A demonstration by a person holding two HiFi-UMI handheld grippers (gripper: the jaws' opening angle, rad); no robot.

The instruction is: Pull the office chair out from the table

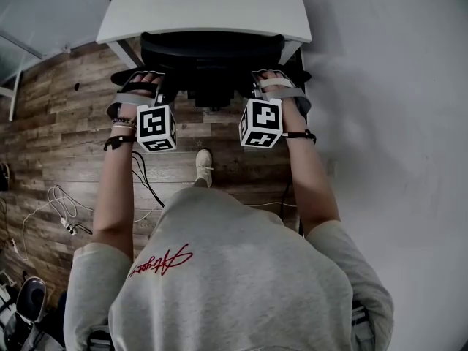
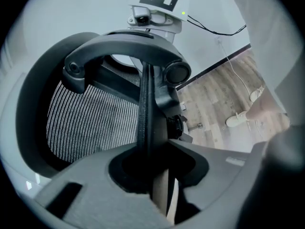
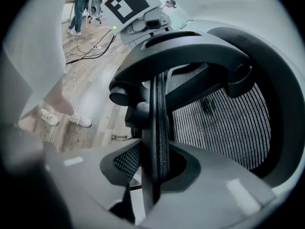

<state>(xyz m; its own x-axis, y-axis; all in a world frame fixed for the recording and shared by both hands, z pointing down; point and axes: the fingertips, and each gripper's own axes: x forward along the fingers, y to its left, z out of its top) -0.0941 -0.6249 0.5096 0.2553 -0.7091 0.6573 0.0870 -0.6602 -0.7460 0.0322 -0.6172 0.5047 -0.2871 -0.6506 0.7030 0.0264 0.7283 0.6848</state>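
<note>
The left claw (image 2: 151, 163) was closed on one thin black side edge of the chair (image 1: 212, 57) back, which was pinched between its jaws. The right claw (image 3: 155, 163) was clamped likewise on the opposite side edge. Just beyond each claw, the grey mesh (image 2: 90, 123) and a curved black bar (image 2: 128, 46) were seen. Farther ahead of both claws, the chair was pushed in against the white table (image 1: 205, 6), on a wood floor (image 1: 66, 137).
</note>
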